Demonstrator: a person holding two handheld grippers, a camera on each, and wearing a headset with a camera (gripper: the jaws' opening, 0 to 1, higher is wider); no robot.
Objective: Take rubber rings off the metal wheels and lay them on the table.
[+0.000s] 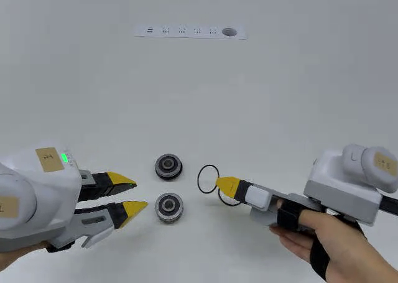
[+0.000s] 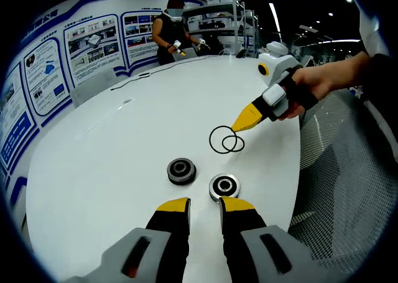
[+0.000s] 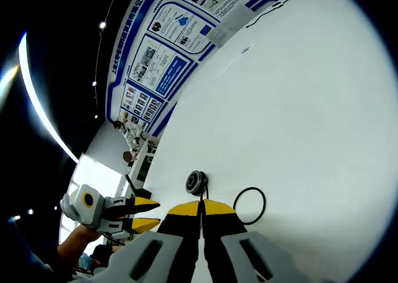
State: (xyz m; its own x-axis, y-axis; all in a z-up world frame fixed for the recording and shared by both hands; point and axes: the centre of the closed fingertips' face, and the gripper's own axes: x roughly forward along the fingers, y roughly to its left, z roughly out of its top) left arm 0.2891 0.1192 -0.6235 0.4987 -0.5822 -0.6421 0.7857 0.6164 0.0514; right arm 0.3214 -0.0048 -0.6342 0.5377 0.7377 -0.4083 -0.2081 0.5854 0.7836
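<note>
- The left claw, slightly open and empty, points at the wheels.
- The far wheel and near wheel sit on the table; I cannot tell whether any rubber is left on them.
- Two rings already lie off, overlapping.
- The right claw, closed, is at the rings; I cannot tell if it grips one.

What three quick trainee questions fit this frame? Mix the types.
1. How many metal wheels lie on the table?
2. True or false: the left gripper has its fingers pressed together.
3. Which gripper has its tip at the loose rubber rings? A) left gripper B) right gripper

Key: 1) two; 2) false, there is a gap between them; 3) B.
</note>
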